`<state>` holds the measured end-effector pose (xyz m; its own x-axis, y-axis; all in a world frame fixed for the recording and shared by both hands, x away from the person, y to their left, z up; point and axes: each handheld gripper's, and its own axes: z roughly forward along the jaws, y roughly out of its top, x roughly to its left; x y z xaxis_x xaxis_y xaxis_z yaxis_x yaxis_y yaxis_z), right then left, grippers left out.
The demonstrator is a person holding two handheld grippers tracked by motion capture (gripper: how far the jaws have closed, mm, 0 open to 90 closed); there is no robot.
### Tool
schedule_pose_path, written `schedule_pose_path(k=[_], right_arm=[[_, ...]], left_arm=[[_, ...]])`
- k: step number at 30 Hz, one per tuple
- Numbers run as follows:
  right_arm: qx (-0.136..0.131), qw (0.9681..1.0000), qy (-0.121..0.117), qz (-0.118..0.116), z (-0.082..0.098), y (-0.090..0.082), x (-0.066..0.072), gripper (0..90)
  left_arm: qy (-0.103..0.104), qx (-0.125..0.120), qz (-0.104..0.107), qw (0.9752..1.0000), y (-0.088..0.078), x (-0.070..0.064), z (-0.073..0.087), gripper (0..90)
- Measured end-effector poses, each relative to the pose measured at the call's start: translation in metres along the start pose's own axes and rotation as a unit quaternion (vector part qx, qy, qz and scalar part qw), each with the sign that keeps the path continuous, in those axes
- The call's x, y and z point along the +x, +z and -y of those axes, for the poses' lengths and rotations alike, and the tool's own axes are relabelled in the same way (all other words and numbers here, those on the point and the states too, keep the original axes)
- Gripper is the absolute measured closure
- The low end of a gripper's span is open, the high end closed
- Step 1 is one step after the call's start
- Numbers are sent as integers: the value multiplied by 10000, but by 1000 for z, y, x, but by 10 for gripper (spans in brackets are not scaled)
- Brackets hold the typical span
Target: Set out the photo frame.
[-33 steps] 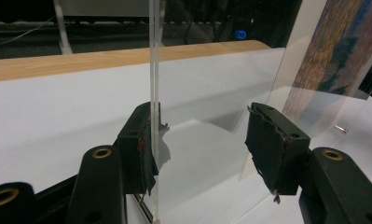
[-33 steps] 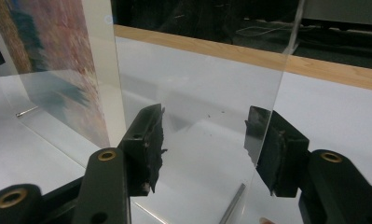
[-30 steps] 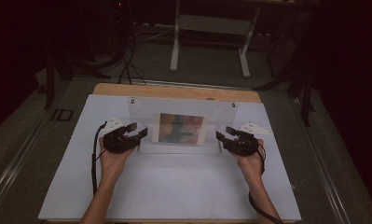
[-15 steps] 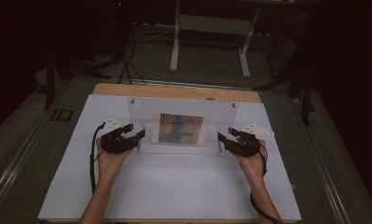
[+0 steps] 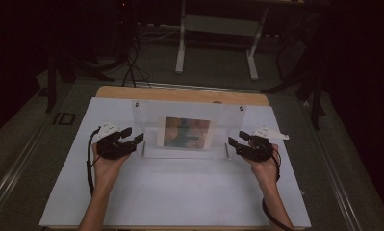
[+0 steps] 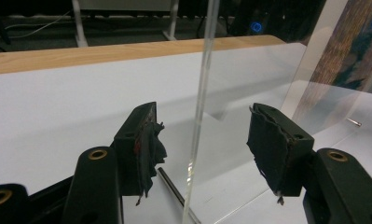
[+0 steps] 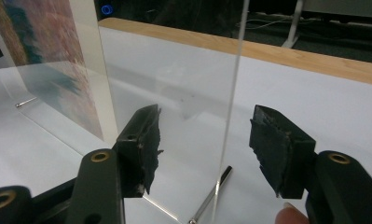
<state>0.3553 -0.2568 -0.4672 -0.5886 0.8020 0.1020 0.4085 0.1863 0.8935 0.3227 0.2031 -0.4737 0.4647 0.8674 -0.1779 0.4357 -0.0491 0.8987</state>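
At the left edge of the clear stand (image 5: 187,130), your left gripper (image 6: 202,140) gapes wide, its jaws straddling the pane without touching. Your right gripper (image 7: 204,140) straddles the opposite edge likewise, gripping nothing. The stand sits upright mid-table (image 5: 180,192), holding a picture (image 5: 186,132).

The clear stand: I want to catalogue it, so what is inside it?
A colourful picture sits inside the clear stand, at its middle. Its details are too blurred to make out, and its back side is hidden.
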Motion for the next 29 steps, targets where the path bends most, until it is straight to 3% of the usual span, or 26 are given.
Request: schedule_pose_path(k=[8, 17, 21, 23, 29], right_arm=[[-133, 9999, -61, -43, -3, -12, -6, 433], [-319, 9995, -28, -81, -3, -28, -19, 545], [-291, 9996, -20, -40, -2, -30, -22, 588], [-237, 9997, -24, 38, -1, -30, -24, 630], [7, 9997, -11, 260, 5, -26, -32, 640]], left_arm=[[-30, -23, -111, 9999, -8, 7, -1, 429], [-62, 75, -329, 9994, -10, 16, 2, 428], [-71, 98, -374, 9992, -11, 17, 2, 429], [-49, 161, -505, 9986, -10, 19, 4, 429], [-43, 483, -755, 9960, -3, 26, 12, 429]])
